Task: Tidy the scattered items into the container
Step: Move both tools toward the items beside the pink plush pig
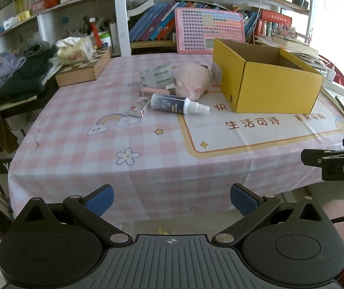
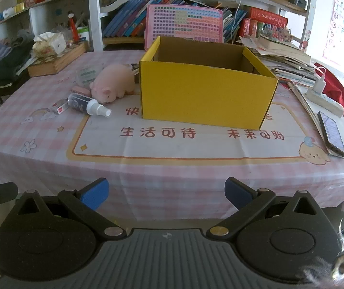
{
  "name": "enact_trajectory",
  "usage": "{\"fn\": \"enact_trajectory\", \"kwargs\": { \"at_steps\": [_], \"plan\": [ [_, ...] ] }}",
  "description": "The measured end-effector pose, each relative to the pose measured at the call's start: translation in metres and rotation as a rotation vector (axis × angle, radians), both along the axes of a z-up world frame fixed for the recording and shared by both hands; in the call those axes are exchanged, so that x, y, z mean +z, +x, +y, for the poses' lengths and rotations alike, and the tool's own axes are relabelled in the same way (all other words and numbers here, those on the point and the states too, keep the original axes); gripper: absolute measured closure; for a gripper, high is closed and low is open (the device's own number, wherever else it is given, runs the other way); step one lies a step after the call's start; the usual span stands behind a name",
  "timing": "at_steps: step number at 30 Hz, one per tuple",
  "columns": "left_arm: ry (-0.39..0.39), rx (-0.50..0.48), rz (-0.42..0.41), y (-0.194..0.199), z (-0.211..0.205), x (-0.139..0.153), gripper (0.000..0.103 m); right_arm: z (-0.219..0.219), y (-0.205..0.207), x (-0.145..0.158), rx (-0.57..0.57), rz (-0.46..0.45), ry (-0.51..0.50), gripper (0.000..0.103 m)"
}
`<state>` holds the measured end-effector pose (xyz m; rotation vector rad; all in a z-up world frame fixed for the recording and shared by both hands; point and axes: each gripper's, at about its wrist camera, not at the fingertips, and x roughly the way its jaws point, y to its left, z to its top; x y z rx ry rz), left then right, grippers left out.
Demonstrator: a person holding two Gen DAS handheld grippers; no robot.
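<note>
Nearest the cameras, the left gripper (image 1: 172, 202) hung before the table's front edge with its blue pads spread as wide as they go, nothing between them and nothing touched. The right gripper (image 2: 166, 194) was held the same way, jaws fully apart and empty, short of the pink checked tablecloth (image 2: 51, 168).

Further in, on the cloth, a spray bottle (image 1: 178, 104) lay on its side, its white nozzle pointing toward the yellow cardboard box (image 2: 205, 94). A small white-and-red carton (image 1: 138, 108) lay just beside the bottle's base. Behind them sat a flat pink item (image 1: 150, 92), a pink plush pig (image 1: 191, 82) close against the box's left wall, and a clear packet with green print (image 1: 157, 75). A small dark object behind the pig was too hidden to identify.

The box stood open and upright near the middle of the table; what showed of its inside looked empty. All the scattered items lay outside it, to its left.

At the far right edge, a phone (image 2: 331, 132) lay on papers.
</note>
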<state>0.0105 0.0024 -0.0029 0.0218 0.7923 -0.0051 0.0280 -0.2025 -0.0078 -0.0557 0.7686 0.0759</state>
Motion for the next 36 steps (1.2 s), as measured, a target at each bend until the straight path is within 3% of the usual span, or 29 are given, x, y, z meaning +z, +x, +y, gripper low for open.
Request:
{"fn": "enact_trajectory", "kwargs": {
  "at_steps": [23, 36],
  "plan": [
    [-0.021, -0.007, 0.005, 0.001, 0.006, -0.002, 0.000, 0.018, 0.000, 0.000, 0.083, -0.006, -0.007, 0.000],
    [-0.073, -0.019, -0.056, -0.003, 0.023, 0.007, 0.000, 0.036, 0.004, 0.001, 0.162, 0.016, 0.026, 0.000]
  ]
}}
